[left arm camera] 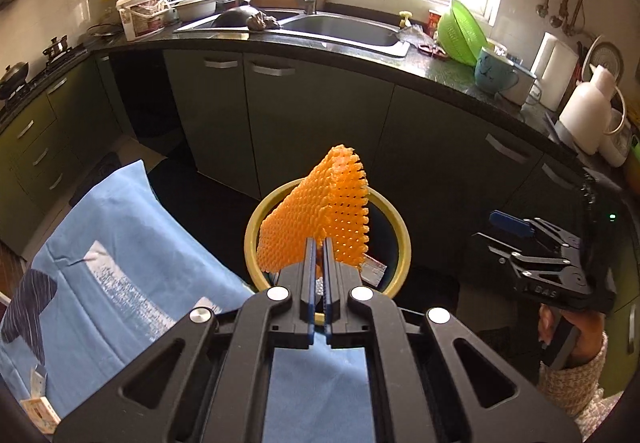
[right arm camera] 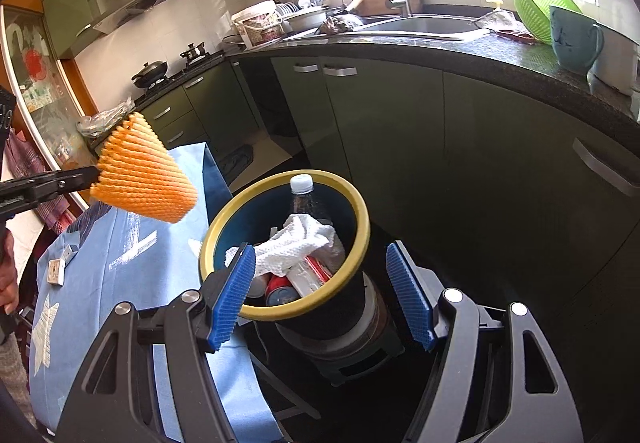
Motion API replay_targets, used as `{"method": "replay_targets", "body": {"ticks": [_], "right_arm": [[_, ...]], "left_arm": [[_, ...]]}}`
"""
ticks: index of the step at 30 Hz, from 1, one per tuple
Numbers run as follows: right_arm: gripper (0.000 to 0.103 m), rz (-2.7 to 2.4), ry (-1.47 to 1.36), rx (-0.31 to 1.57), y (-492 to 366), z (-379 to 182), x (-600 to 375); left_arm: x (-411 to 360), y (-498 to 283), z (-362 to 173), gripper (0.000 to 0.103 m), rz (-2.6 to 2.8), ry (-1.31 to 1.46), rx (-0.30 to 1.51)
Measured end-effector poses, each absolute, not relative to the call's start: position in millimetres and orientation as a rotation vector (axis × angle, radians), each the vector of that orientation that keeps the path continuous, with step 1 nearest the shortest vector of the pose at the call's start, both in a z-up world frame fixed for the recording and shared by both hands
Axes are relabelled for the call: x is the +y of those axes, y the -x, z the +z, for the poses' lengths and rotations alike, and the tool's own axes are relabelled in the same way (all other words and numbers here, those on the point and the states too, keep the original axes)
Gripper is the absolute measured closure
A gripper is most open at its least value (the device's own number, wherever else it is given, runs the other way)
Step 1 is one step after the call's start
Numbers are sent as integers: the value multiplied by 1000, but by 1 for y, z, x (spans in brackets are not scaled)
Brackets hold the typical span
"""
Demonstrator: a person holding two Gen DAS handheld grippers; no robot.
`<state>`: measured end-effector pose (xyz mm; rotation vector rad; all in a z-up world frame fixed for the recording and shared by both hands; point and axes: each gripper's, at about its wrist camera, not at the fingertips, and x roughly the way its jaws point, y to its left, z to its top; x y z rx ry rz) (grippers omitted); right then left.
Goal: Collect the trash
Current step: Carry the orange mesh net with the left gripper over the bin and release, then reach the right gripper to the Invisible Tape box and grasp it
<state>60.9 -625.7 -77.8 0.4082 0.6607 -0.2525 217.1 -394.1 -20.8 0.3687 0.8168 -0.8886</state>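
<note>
The net (left arm camera: 316,211) is bright orange with rows of little holes. The bin (right arm camera: 362,219) is dark with a yellow rim. Inside it are a white paper towel (right arm camera: 298,243) and a bottle (right arm camera: 301,199) with a white cap. The cloth (left arm camera: 120,243) is light blue with dark blue and white shapes. The gripper pads (right arm camera: 236,295) are blue with tiny bumps. The cupboards (left arm camera: 320,123) are dark green.

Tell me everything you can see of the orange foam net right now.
The orange foam net is a soft mesh sleeve of raised foam strands, flattened and flaring wider away from the grip. The left gripper is shut on its narrow end and holds it in the air, sticking out at a slant. From the right wrist view it hangs beside the yellow-rimmed bin, above the blue cloth, touching neither.
</note>
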Motion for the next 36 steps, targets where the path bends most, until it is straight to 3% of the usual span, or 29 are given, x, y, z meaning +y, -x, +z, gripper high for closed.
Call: {"method": "replay_targets", "body": {"ticks": [7, 9, 10, 11, 16, 18, 20, 26, 36], "right_arm": [[35, -277, -437, 658, -46, -82, -643], [35, -273, -439, 656, -45, -82, -645], [35, -271, -439, 656, -44, -82, -645], [35, -269, -439, 656, -45, -81, -644], [35, -246, -431, 656, -48, -78, -637], [34, -231, -422, 657, -50, -75, -632], [34, -216, -412, 655, -52, -72, -626], [30, -84, -329, 676, -70, -55, -586], [29, 428, -16, 662, -154, -7, -426]], "left_arm": [[-456, -224, -72, 99, -869, -496, 876], [-462, -220, -81, 89, -878, -505, 893], [-461, -217, -83, 73, -887, -503, 896], [-459, -213, -81, 63, -895, -498, 892], [-429, -199, -50, 62, -927, -407, 872], [-405, -192, -32, 57, -931, -354, 851], [-375, -181, -14, 42, -914, -304, 811], [-263, -144, 20, 11, -761, -200, 680], [-72, -109, 6, 9, -386, 16, 632]]}}
